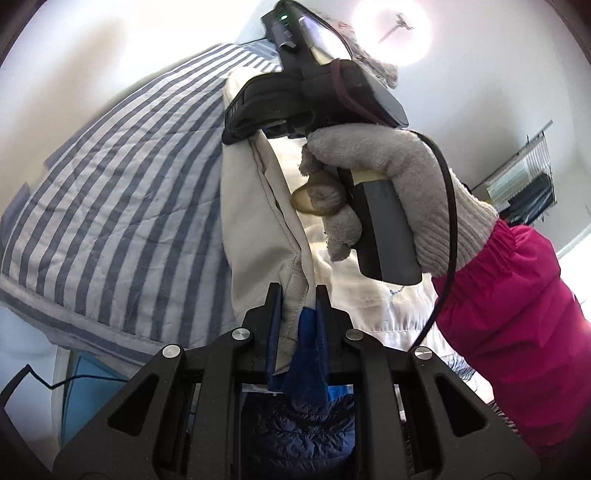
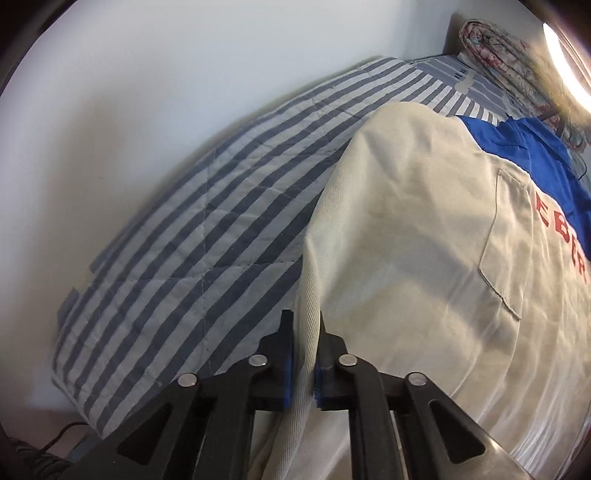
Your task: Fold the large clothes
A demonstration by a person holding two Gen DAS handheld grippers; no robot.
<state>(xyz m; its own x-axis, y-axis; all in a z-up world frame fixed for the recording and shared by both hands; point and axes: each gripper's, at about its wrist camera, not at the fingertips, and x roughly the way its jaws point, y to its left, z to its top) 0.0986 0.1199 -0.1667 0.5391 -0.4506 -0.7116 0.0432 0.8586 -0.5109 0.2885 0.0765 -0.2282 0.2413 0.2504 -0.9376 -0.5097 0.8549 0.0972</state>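
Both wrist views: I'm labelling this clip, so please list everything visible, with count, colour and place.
Jacket: one, beige with blue collar area and red letters, lying on the bed, edge held by both grippers.
Quilt: one, blue and white stripes, covering the bed.
Rolled blanket: one, floral, far end of the bed.
Ceiling lamp: one, bright white, overhead.
Left gripper: black, shut on the jacket.
Right gripper: black, shut on the jacket.
Gloved hand: one, grey glove, pink sleeve, holding the right gripper's handle.
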